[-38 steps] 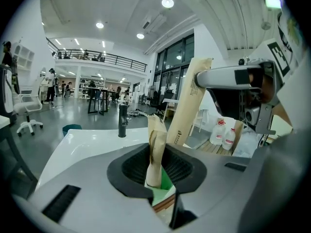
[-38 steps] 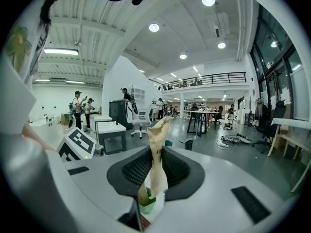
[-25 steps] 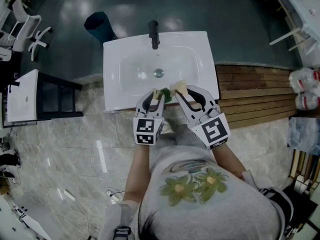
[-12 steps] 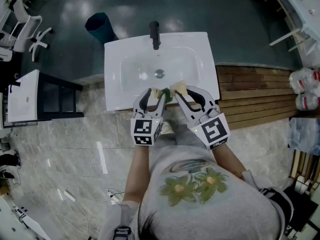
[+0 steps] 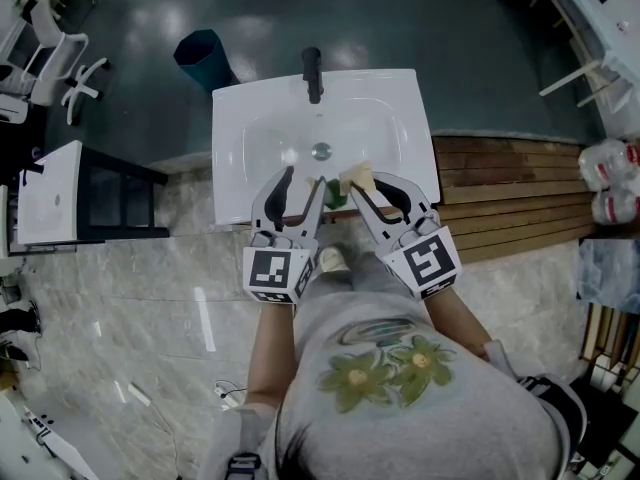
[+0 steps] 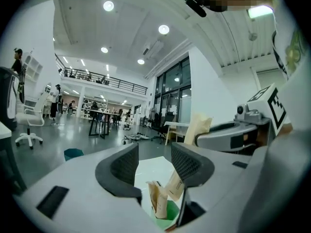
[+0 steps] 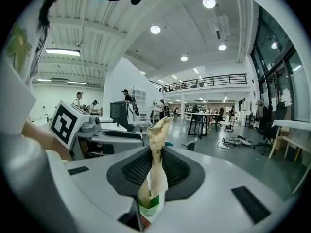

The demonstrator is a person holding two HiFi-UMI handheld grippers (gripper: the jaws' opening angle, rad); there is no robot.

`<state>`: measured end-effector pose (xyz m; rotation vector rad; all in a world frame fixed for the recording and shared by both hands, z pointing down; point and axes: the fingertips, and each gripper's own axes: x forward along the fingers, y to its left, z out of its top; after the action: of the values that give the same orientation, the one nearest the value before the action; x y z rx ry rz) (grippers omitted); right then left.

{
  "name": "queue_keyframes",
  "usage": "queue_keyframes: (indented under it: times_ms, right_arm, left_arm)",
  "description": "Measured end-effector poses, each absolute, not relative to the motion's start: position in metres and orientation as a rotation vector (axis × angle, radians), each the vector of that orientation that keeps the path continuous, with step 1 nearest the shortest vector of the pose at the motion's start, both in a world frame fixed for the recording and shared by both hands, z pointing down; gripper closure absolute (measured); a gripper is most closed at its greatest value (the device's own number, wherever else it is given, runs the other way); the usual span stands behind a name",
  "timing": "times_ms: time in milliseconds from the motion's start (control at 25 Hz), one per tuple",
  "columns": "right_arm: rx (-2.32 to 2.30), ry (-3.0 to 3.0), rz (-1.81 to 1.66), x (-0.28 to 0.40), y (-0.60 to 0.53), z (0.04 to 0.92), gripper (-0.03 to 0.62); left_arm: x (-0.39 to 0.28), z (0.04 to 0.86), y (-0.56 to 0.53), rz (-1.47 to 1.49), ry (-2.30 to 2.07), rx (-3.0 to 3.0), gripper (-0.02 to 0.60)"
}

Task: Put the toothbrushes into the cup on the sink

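Sink [image 5: 228, 158] overhead only; right claw [image 7: 156, 173] pinches wrapped toothbrush [image 7: 157, 140].

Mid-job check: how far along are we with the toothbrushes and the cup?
Done: a wrapped toothbrush stands in the green cup on the sink rim; the left hand-held gripper, jaws just opening, holds nothing. In hand: the right hand-held gripper is shut on a second toothbrush, lower end at the cup. Left: release it.
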<state>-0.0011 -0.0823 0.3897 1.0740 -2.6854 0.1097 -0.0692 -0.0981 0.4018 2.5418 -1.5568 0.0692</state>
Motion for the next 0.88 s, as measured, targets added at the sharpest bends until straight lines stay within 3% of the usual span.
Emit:
queue_keyframes:
  times_ms: [160,320,480,880]
  right_arm:
    - [1.074,-2.687,0.115,0.000,-0.082,0.389,0.511]
    - [1.065,-2.691,0.111,-0.001,-0.081,0.391,0.511]
    - [1.034,-2.729,0.110,-0.003,-0.079,0.390,0.511]
    - [0.973,-2.707,0.136,-0.011,-0.080,0.402,0.511]
  left_arm:
    - [-0.076,0.387,-0.096,0.061,-1.600,2.544,0.380]
    - [-0.088,0.380,-0.095,0.063,-1.670,2.518,0.512]
    - [-0.098,0.381,-0.094,0.083,-1.728,2.487,0.561]
    - [-0.105,0.393,-0.096,0.069,-1.705,2.446,0.563]
